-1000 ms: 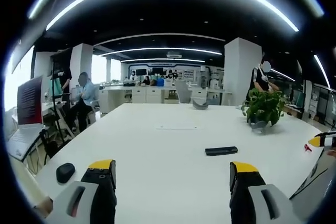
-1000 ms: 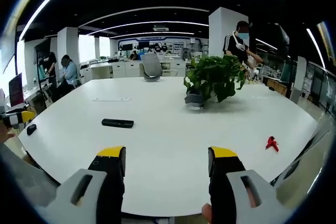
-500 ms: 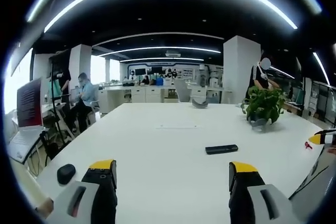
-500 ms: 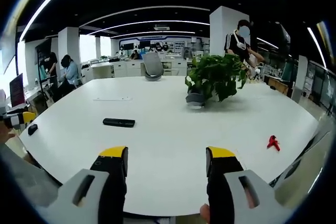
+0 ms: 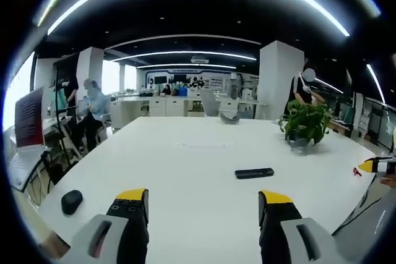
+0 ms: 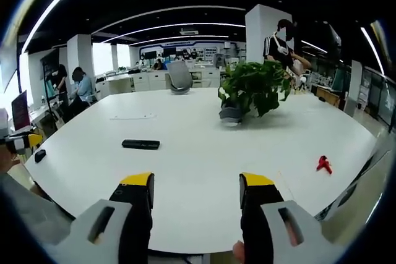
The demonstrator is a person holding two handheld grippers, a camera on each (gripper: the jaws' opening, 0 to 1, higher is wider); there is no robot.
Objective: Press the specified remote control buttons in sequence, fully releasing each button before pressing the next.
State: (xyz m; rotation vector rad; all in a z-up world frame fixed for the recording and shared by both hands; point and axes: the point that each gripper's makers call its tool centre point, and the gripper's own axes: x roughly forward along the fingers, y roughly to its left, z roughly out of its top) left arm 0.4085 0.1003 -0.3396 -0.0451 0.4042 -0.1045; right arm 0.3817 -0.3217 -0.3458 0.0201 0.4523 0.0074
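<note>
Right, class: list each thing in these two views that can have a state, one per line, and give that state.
Left gripper: open, empty, above the table.
Right gripper: open, empty, above the table.
Remote control: lying flat on the white table, untouched.
Potted plant: upright on the table.
Computer mouse: resting near the table edge.
Red object: lying on the table, apart from the rest.

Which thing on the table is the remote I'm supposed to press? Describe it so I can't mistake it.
Start at the big white table and find the potted plant. The remote control lies flat out in the open, apart from the plant. It is a slim black bar, unlike the rounded black mouse at the edge or the small red object.
</note>
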